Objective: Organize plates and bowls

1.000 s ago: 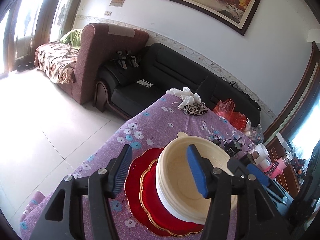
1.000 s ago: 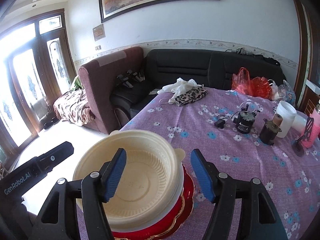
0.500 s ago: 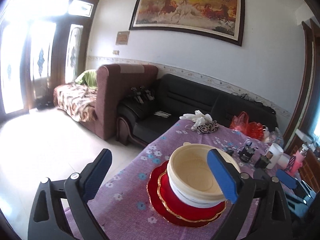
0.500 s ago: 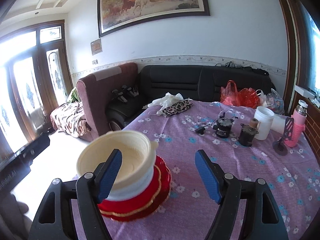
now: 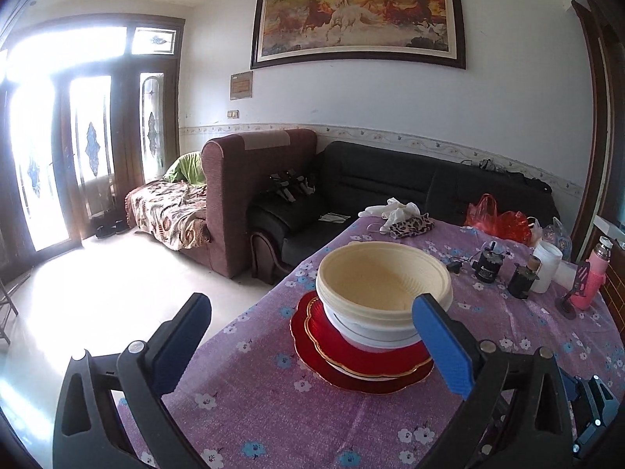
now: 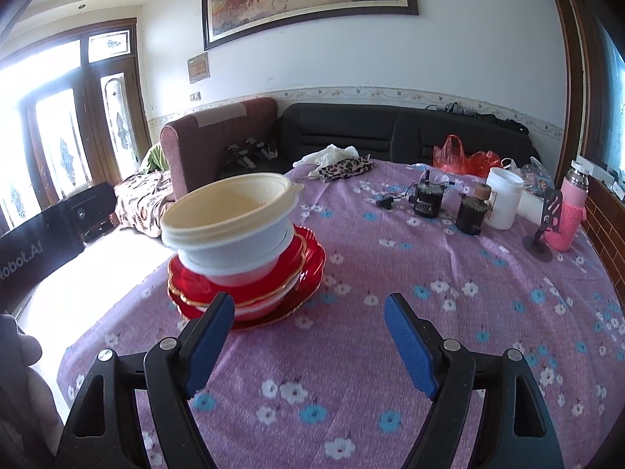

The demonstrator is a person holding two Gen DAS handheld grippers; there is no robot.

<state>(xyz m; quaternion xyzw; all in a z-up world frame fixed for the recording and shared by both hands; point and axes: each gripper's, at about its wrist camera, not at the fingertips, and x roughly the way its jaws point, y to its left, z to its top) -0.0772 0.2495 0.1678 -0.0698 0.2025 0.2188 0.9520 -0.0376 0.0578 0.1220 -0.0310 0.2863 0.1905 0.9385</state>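
Both hand-held grippers (image 5: pixel 312 348) (image 6: pixel 310 342) wide open, empty.

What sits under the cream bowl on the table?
The cream bowl nests in white bowls, which stand on gold-rimmed red plates with a white layer between. How many plates, and their centres, are hidden.

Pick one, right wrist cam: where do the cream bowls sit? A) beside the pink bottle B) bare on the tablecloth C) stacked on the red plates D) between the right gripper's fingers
C: the cream bowls sit nested on top of the red plates, clear of the open right gripper and well away from the pink bottle.
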